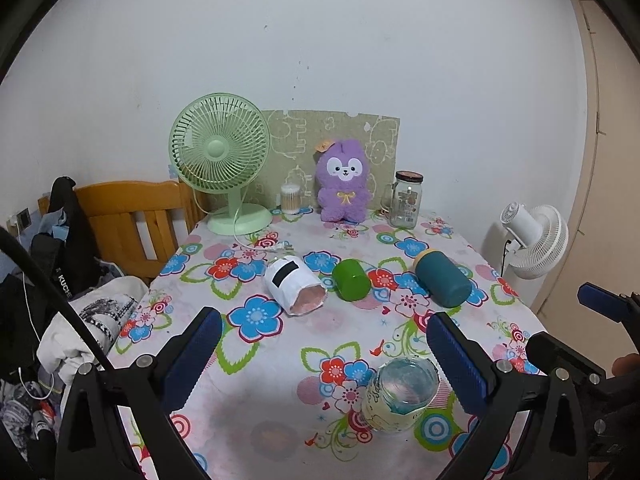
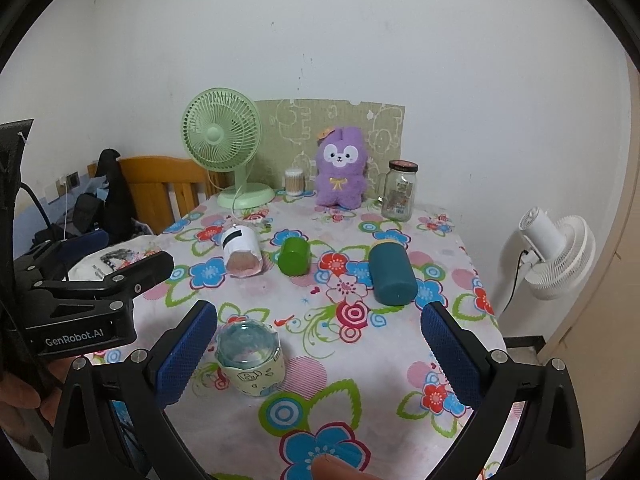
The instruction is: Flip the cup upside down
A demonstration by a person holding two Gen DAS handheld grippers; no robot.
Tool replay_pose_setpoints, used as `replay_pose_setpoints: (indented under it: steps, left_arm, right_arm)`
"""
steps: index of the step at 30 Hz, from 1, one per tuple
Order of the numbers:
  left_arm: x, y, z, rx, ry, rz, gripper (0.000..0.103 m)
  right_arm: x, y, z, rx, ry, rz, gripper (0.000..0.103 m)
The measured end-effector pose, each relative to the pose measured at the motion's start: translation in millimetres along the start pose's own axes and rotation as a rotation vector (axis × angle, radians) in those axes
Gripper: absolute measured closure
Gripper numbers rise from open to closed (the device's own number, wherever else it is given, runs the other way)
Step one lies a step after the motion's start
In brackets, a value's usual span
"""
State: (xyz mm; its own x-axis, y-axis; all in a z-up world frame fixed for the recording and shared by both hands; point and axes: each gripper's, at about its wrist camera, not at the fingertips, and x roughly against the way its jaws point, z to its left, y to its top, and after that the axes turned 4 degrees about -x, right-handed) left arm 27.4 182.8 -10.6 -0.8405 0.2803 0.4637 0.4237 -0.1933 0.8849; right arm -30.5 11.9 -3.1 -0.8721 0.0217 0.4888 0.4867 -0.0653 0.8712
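A clear glass cup with a pale yellow printed sleeve (image 1: 400,394) stands on the floral tablecloth near the front, its flat clear end up; it also shows in the right wrist view (image 2: 250,358). My left gripper (image 1: 324,356) is open and empty, the cup just inside its right finger. My right gripper (image 2: 320,348) is open and empty, the cup beside its left finger. Three cups lie on their sides further back: white (image 1: 294,288), green (image 1: 351,280), teal (image 1: 442,278).
At the back stand a green desk fan (image 1: 220,164), a purple plush toy (image 1: 343,180), a cotton-swab tub (image 1: 291,198) and a glass jar (image 1: 407,204). A wooden chair with clothes (image 1: 132,224) is left of the table. A white floor fan (image 1: 534,242) stands to the right.
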Motion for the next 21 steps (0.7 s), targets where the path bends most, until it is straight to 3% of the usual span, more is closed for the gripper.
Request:
replay_pose_setpoints:
  steps: [21]
  left_arm:
    - [-10, -5, 8, 0.037, -0.018, 0.019, 0.000]
  right_arm:
    - [-10, -3, -2, -0.010, -0.011, 0.020, 0.000]
